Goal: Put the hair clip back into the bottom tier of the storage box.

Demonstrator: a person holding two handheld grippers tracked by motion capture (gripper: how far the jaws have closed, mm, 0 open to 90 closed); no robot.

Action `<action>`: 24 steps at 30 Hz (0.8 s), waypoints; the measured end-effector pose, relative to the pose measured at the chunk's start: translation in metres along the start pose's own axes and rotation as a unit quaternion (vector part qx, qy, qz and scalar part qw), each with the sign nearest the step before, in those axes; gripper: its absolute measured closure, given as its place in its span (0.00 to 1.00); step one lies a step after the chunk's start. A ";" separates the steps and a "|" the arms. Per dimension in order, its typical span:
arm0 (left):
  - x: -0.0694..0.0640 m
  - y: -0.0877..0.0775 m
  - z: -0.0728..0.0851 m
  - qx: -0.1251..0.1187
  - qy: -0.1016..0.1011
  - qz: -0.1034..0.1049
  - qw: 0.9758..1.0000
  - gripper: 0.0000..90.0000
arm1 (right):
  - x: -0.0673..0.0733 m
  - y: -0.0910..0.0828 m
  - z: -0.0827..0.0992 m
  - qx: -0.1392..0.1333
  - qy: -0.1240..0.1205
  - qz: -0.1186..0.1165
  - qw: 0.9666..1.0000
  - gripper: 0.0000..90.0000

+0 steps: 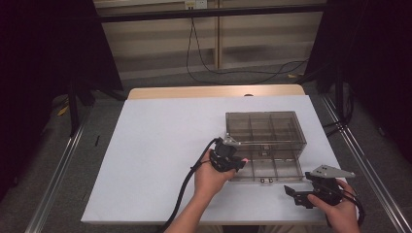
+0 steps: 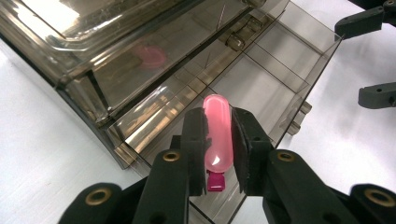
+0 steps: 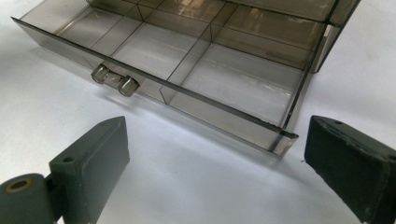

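The left hand-held gripper (image 2: 218,140) is pinching a pink tube (image 2: 217,135) between its pads, the tube standing upright along the jaws with a magenta cap (image 2: 215,181) at its lower end. Directly beneath and ahead of it, the pulled-out drawer (image 2: 261,88) of a smoky clear organizer box (image 1: 265,127) is sitting open, its dividers showing. Off to the side, the right hand-held gripper (image 3: 212,158) is hovering with jaws spread wide and nothing between them, just in front of the drawer's knob (image 3: 114,80), over the white surface (image 1: 155,145).

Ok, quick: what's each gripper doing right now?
Left gripper: closed on the pink tube, over the open drawer.
Right gripper: open, holding nothing.
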State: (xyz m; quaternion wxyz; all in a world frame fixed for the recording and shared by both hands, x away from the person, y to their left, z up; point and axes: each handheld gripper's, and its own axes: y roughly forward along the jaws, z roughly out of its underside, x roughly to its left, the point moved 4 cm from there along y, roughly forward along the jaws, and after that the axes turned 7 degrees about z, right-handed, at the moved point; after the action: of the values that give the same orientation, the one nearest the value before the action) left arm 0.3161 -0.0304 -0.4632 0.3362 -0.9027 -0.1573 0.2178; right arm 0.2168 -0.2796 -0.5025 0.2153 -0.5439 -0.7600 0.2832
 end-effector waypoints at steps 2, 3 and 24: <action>0.000 0.001 0.001 0.000 -0.002 0.001 1.000 0.85 | 0.000 0.000 0.000 0.000 0.000 -0.001 1.000 0.07; 0.000 0.002 0.001 -0.001 -0.001 0.001 1.000 0.85 | 0.000 0.000 0.000 -0.001 0.000 0.000 1.000 0.07; 0.000 0.013 0.003 0.005 0.000 -0.003 1.000 0.85 | 0.000 -0.001 -0.001 -0.002 0.002 -0.003 1.000 0.07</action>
State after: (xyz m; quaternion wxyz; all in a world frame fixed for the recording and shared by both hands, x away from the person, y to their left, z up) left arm 0.3159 -0.0379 -0.4739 0.3413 -0.9006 -0.1591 0.2170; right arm 0.2168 -0.2796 -0.5018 0.2173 -0.5423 -0.7618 0.2800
